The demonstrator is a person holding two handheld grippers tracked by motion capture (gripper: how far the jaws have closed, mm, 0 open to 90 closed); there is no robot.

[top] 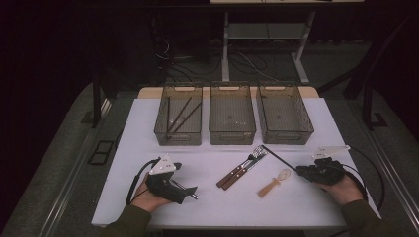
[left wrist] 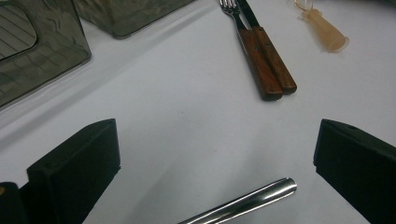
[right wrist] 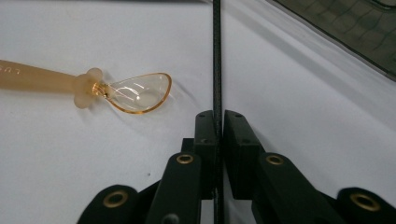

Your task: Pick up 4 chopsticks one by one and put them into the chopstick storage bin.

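My right gripper is shut on a thin black stick, which runs up and left from the jaws toward the bins. A spoon with a tan handle and clear bowl lies just left of it. A wooden-handled fork and knife lie side by side mid-table. My left gripper rests at the front left, jaws wide apart. A shiny metal rod lies on the table between them, untouched.
Three smoky plastic bins stand in a row at the back: the left bin holds black sticks, the middle bin and right bin look bare inside. The white table ends close behind the bins.
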